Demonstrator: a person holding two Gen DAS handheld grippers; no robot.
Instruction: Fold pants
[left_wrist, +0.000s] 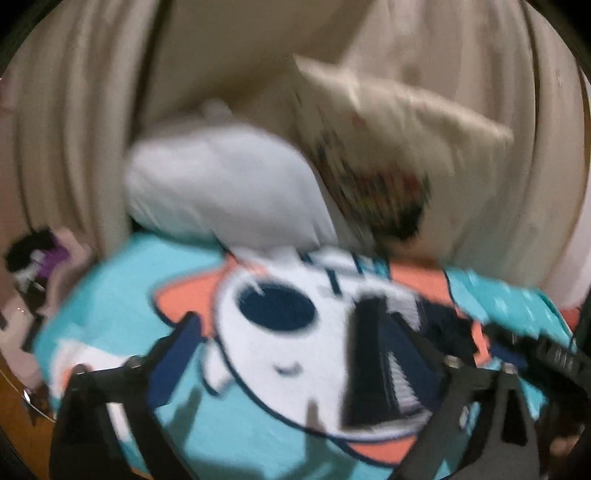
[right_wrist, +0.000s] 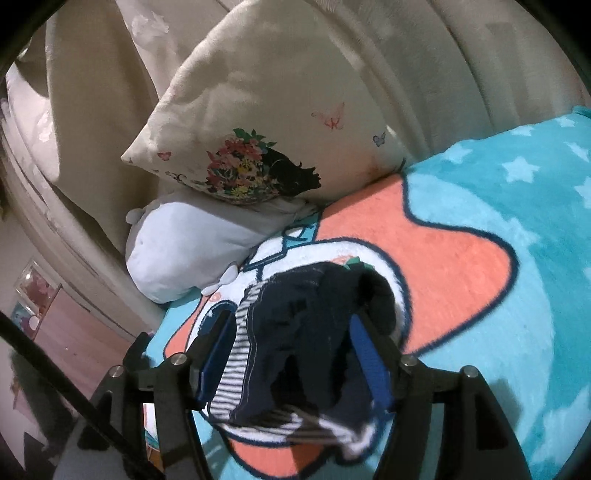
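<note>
Pants (right_wrist: 295, 339) bunched on bed blanket (right_wrist: 498, 258)
Left gripper (left_wrist: 291, 354) spread wide, empty; right gripper (right_wrist: 291, 354) clamping navy pants, lower centre.

A fluffy turquoise blanket (right_wrist: 498, 258) with pale stars and a big orange, white and navy cartoon print is spread out under and ahead of the fingers. Just past the fingertips, up and to the left, a plain white pillow (right_wrist: 184, 251) is laid on the blanket's far edge. A cream cushion (right_wrist: 258, 122) printed with butterflies and a flower-haired silhouette is propped on it, leaned against a padded beige headboard (right_wrist: 461, 74). Pictures (right_wrist: 31, 291) are seen on a pink wall far left.
</note>
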